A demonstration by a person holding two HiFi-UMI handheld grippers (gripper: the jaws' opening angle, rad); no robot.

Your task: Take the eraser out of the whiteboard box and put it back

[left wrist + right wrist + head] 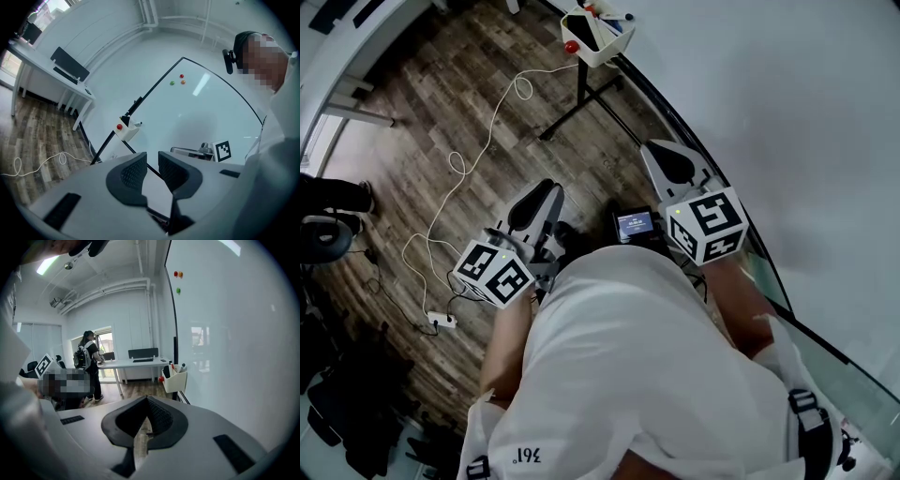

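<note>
A cream whiteboard box hangs at the board's lower edge, far ahead of both grippers. In it stands the black eraser, beside markers, and a red magnet sticks to its side. The left gripper view shows the same box, and in the right gripper view the box has the eraser's dark top showing. My left gripper is open and empty, its jaws apart. My right gripper is shut with nothing held, its tips meeting. Both are held close to my body.
The whiteboard runs along the right on a black stand. A white cable and a power strip lie on the wood floor. A small screen device sits between the grippers. A person with a backpack stands by a desk.
</note>
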